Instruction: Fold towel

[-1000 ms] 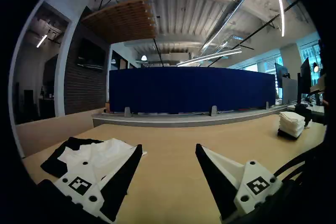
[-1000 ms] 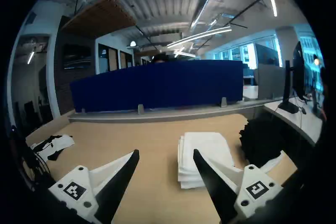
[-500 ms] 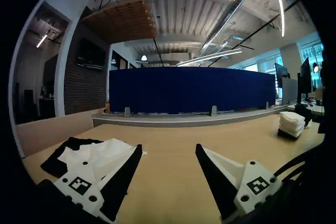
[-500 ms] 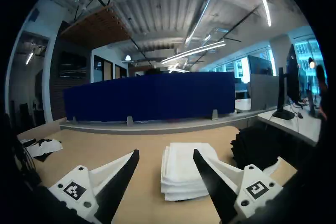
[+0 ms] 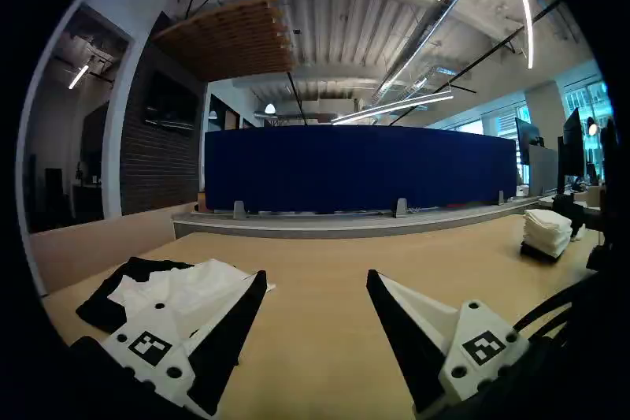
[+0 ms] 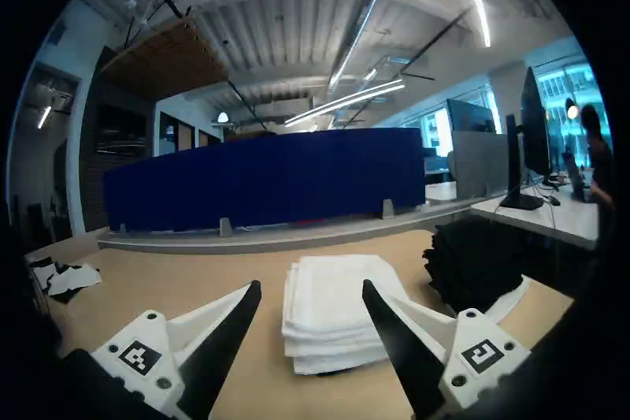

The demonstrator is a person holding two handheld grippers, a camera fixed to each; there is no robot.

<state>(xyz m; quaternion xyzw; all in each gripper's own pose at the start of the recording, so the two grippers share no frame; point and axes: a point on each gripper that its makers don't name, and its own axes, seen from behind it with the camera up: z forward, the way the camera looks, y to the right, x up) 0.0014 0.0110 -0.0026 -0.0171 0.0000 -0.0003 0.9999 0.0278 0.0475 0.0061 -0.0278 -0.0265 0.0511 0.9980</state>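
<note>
On the wooden table, in the left gripper view, we see the unfolded white towel lying crumpled over a black cloth, just beyond the left gripper, whose jaws stand wide apart and hold nothing. The right gripper likewise stands open and empty, facing a stack of folded white towels beside a stack of folded black cloths. We judge the step in hand to be the reach for a fresh towel. The next move calls for bringing both grippers to the crumpled towel, pinching two corners of one edge, and spreading it flat before folding. We read no brand or writing. Each finger carries a square black-and-white marker, a pattern rather than text.
</note>
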